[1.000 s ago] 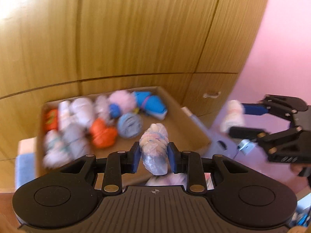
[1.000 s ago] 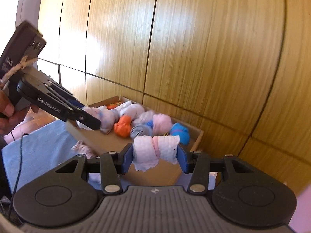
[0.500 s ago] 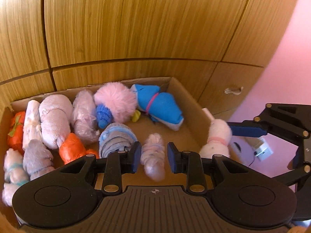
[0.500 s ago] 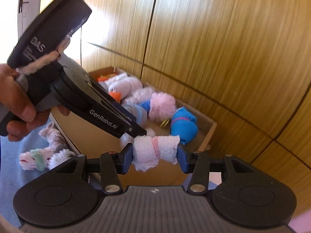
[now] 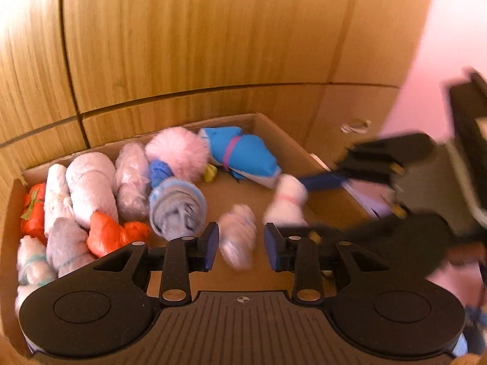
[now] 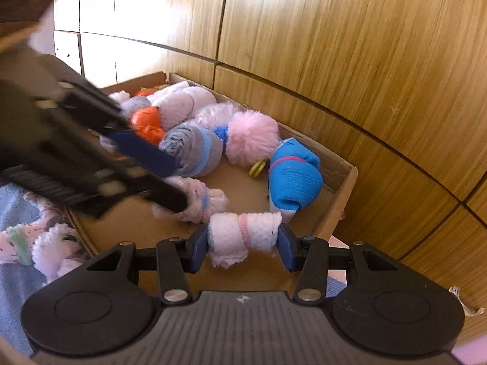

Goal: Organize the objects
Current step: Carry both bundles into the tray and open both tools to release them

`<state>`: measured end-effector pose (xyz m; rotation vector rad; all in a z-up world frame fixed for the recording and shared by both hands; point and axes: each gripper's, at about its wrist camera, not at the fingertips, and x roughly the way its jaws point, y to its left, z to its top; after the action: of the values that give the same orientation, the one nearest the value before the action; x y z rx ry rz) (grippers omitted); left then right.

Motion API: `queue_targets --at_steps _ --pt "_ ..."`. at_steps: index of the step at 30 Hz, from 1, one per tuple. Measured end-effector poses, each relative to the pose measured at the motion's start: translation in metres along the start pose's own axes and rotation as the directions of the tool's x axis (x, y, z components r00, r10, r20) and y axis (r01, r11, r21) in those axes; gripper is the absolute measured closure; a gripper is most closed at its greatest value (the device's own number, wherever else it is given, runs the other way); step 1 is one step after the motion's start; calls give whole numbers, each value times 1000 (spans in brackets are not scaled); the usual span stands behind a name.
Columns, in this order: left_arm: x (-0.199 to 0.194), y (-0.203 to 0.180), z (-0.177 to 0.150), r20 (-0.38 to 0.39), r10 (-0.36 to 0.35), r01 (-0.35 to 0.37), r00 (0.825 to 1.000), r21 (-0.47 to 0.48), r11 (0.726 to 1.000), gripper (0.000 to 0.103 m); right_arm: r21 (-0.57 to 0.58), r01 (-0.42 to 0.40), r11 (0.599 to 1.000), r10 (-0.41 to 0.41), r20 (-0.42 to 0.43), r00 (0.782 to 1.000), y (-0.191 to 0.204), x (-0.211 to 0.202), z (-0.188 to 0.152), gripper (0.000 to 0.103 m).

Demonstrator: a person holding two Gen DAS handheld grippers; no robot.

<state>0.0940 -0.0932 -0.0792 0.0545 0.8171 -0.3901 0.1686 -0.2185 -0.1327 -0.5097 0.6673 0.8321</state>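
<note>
We see our left gripper (image 5: 241, 248) over the open brown cardboard box (image 5: 292, 149); its blue fingers (image 5: 211, 246) have just been opening and now stand spread, clear of the pale pink-and-white rolled sock bundle (image 5: 236, 235), which is blurred between them, down at the box floor. Our right gripper (image 6: 243, 245) pinches a white fluffy rolled sock with a pink band (image 6: 243, 237) crosswise, pads pressed on both ends, held just above the box's near right corner. Already in the box: a fluffy pink pom-pom roll (image 5: 178, 152), a bright blue sock roll with a pink band (image 5: 243, 155), a grey-and-blue striped roll (image 5: 176, 206), an orange roll (image 5: 112, 232). More pale sock rolls (image 6: 42, 243) lie outside the box on blue cloth (image 6: 15, 276). Wooden cabinet panels (image 5: 213, 39) stand behind.
</note>
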Motion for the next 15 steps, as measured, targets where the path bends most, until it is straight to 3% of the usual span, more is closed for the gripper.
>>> queue_targets --at_steps 6,10,15 --pt "13 -8 0 -77 -35 37 996 23 999 62 2 5 1000 -5 -12 1000 -5 6 5 59" --pt "23 11 7 -82 -92 83 992 -107 991 63 -34 27 999 -27 -18 999 -7 10 9 57" --pt "28 21 12 -65 -110 98 992 -174 980 65 -79 40 996 -42 -22 999 -10 14 14 55"
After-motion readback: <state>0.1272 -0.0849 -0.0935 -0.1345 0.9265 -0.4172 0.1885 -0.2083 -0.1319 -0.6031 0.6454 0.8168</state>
